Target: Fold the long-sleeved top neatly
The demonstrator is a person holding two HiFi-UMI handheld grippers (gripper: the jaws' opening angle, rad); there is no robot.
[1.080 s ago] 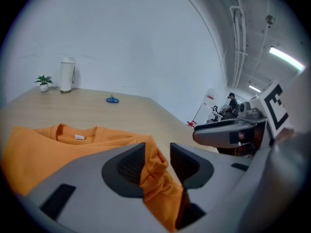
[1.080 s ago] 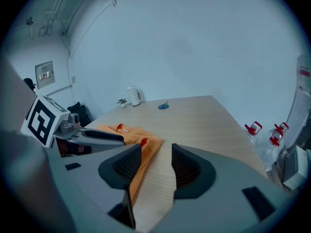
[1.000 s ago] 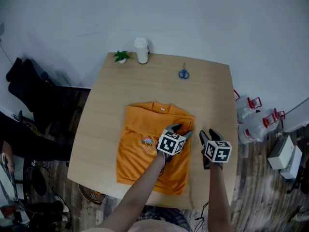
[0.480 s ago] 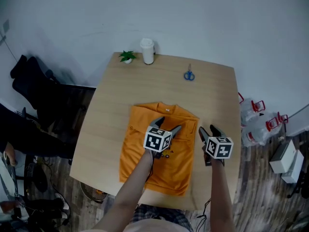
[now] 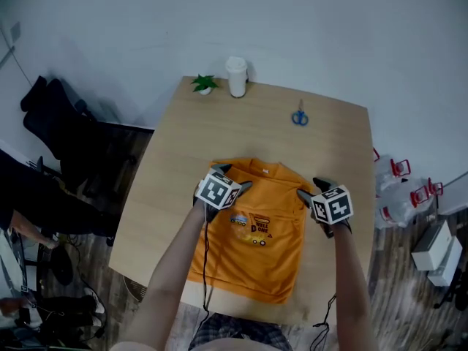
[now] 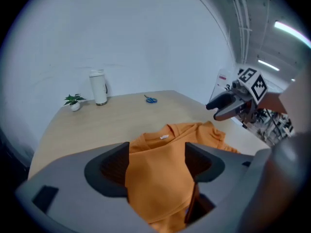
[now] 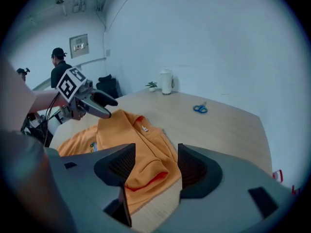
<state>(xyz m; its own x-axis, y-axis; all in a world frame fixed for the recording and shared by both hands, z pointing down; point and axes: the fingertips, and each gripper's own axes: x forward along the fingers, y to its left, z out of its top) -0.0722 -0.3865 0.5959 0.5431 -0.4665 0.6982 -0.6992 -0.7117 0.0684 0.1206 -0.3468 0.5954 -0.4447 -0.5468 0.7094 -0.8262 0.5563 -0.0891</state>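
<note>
Head view: the orange top (image 5: 256, 247) lies flat by the bench's (image 5: 175, 159) near edge, its long axis running near-to-far and its collar toward the far edge.
Left gripper view: the left claw (image 6: 157, 155) stands spread, just opened, with shoulder fabric between its jaws.
Right gripper view: the right claw (image 7: 155, 158) stands spread, just opened wider, over the top's folded side.

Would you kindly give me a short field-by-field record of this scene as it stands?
Garment: orange top, flat on the wooden table, collar toward the far edge
Left tool: near the collar, left side; jaws apart, just been opening; cloth between them, not pinched
Right tool: near the collar, right side; jaws apart, just been opening; cloth between them, not pinched
Also on table: white cup, small plant, blue scissors
</note>
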